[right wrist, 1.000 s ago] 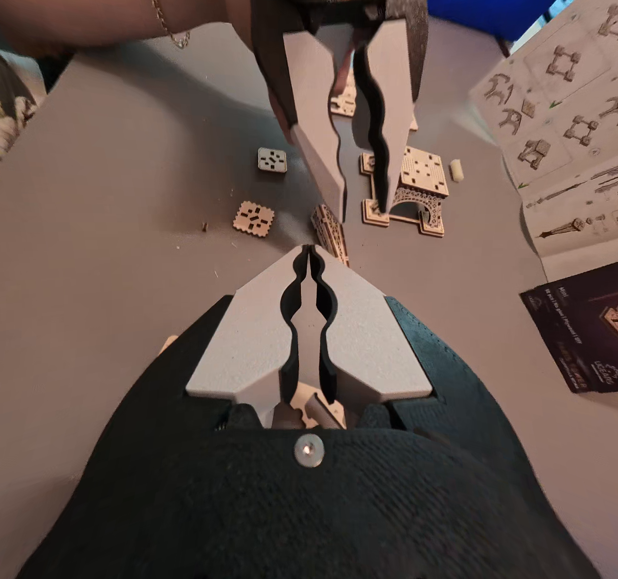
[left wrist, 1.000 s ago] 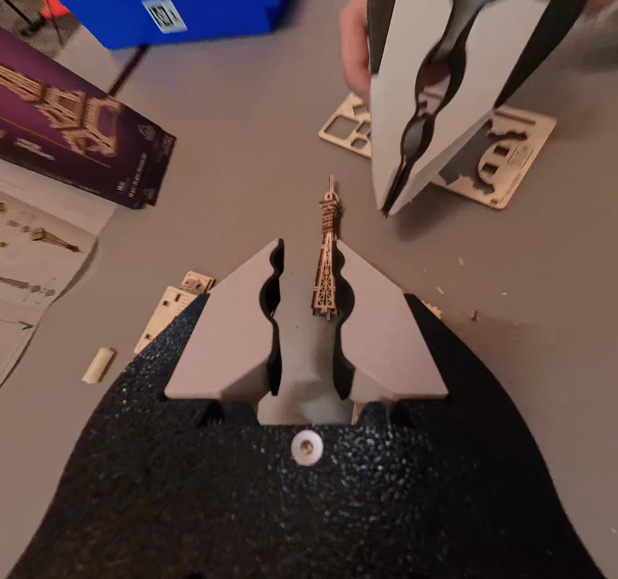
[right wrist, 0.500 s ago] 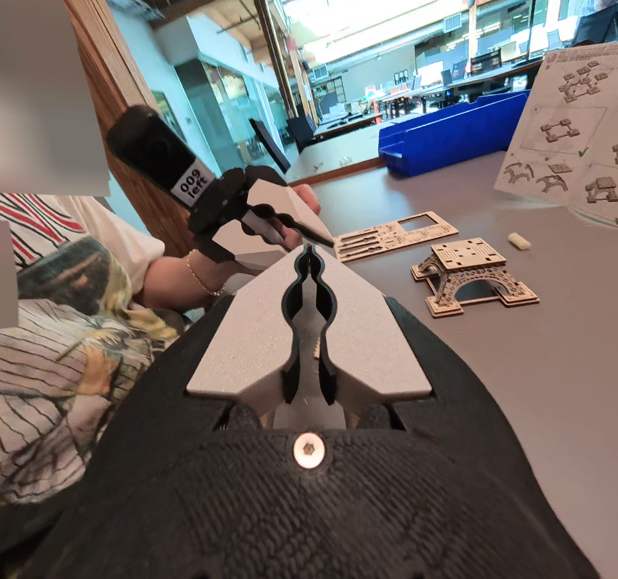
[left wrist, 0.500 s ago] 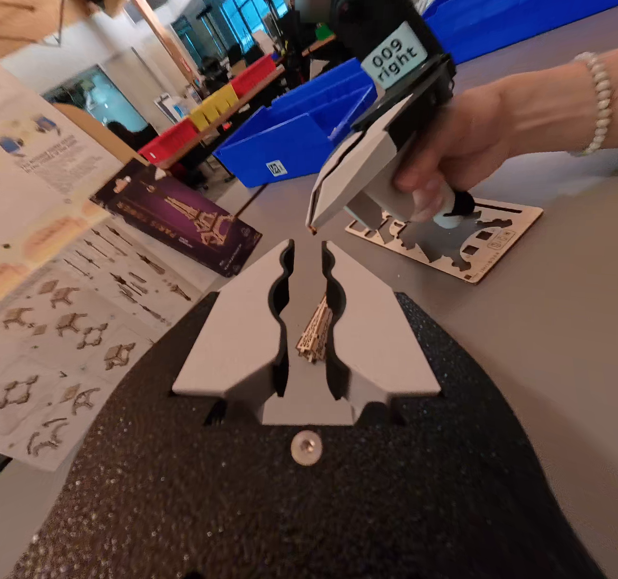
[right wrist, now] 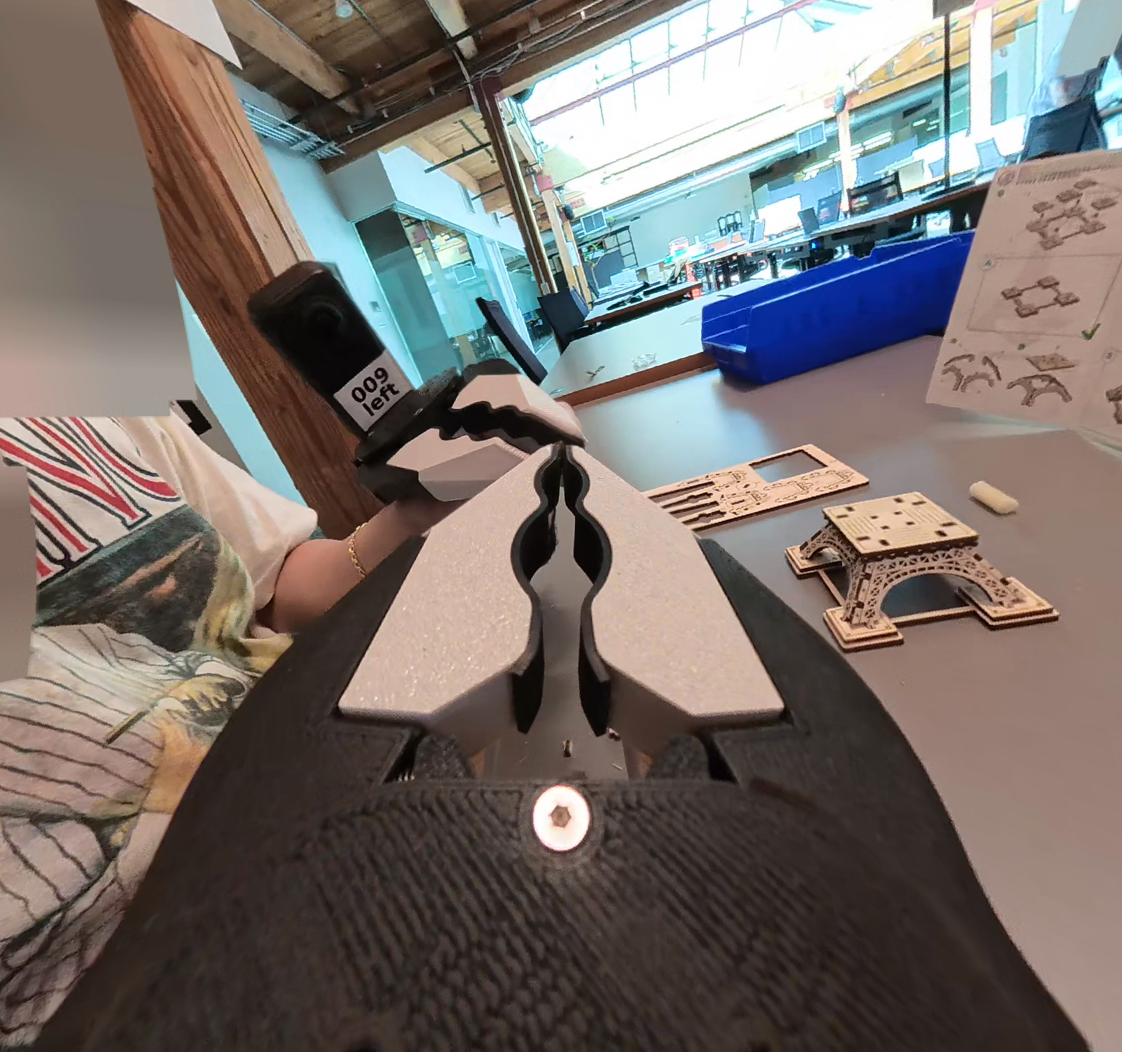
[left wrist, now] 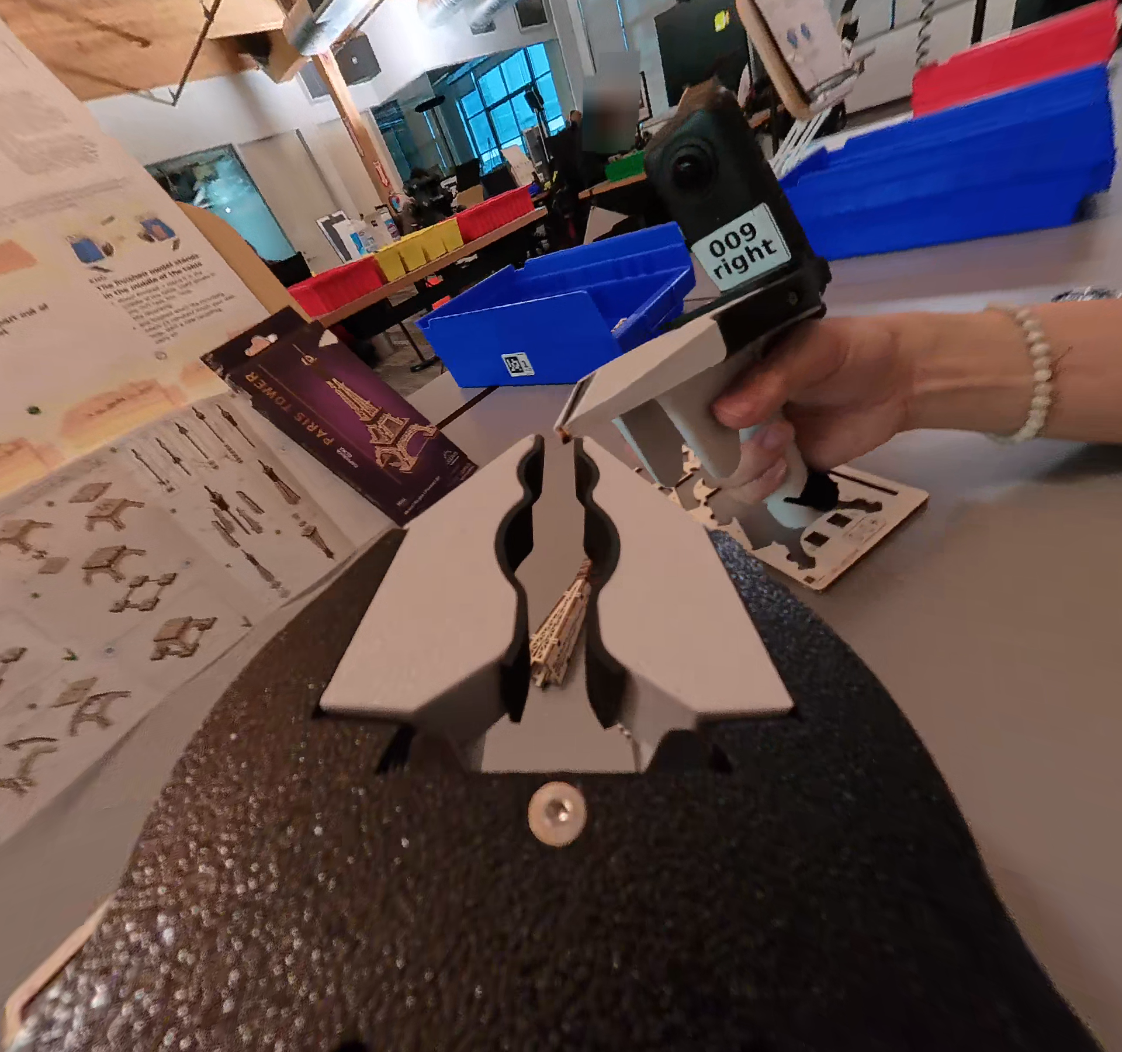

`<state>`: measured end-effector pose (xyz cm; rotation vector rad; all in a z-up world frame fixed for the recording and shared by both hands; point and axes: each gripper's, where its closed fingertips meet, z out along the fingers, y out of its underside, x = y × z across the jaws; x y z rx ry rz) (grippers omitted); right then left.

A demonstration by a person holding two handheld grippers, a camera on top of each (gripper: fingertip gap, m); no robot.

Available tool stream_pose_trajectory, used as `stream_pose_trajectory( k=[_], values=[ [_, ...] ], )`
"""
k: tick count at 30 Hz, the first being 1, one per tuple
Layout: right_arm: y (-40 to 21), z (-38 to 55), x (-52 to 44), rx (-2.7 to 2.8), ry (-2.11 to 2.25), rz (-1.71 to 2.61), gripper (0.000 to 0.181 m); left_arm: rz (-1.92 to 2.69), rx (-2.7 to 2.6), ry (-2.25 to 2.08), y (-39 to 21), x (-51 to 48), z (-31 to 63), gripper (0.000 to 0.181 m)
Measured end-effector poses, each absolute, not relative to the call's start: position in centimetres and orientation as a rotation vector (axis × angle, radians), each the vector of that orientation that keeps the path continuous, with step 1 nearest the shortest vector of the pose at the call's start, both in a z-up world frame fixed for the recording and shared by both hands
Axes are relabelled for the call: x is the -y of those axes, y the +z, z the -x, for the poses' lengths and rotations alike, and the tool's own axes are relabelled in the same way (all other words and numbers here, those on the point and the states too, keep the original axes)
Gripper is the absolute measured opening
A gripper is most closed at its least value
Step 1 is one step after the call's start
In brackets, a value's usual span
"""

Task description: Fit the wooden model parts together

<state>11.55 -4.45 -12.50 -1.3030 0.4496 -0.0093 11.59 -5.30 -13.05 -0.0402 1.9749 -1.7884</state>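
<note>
My left gripper [left wrist: 558, 446] is nearly closed around a slim wooden spire [left wrist: 561, 628] that lies lengthwise between its pads, base toward the camera. My right gripper [right wrist: 560, 452] is shut, and its tips sit just beyond the left gripper's tips. In the left wrist view the right gripper [left wrist: 564, 431] comes in from the right in a hand, with a small brown speck at its tips that I cannot identify. The left gripper also shows in the right wrist view [right wrist: 574, 437]. The arched wooden tower base [right wrist: 911, 561] stands on the grey table [right wrist: 911, 780], to the right.
A punched-out wooden sheet [right wrist: 759, 485] and a small white cylinder [right wrist: 992, 497] lie behind the base. Another emptied sheet [left wrist: 850, 537] lies under the right hand. An instruction sheet [left wrist: 121, 537], a purple box [left wrist: 346, 415] and a blue bin [left wrist: 546, 324] are at the left and back. The tips of both grippers are at nearly the same place.
Both grippers tilted up from looking down at the table to nearly level. The left jaws narrowed around the spire, which came up with them. The right gripper's tips moved in close to the left's.
</note>
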Motion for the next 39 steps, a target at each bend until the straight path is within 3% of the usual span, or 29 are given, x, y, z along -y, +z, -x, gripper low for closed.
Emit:
stream_pose_trajectory(
  k=[2, 11, 17, 21, 24, 39],
  values=[
    [-12.2, -11.6, 4.5, -0.444, -0.05, 1.301, 0.0, 0.06, -1.972, -1.841, -12.7, 5.1, -11.5, 0.0],
    [-12.1, -11.4, 4.3, -0.393, -0.169, 1.354, 0.0, 0.03, -1.952, -1.815, -12.3, 4.3, -11.9, 0.0],
    [-16.7, -15.0, 8.9, -0.6, -0.453, 1.662, 0.0, 0.055, -2.268, -1.578, -17.1, 1.6, -13.0, 0.0],
    [-20.2, -15.6, 9.7, -0.64, -0.54, 1.898, 0.003, 0.096, -2.597, -1.347, -22.6, 0.2, -12.6, 0.013],
    [-21.8, -15.8, 9.3, -0.637, -0.584, 1.997, 0.005, 0.132, -2.65, -1.209, -25.0, 1.1, -13.2, 0.013],
    [-24.2, -16.8, 10.6, -0.654, -0.804, 2.177, 0.01, 0.685, -2.792, -1.105, -26.8, 4.0, -13.7, 0.012]
  ],
)
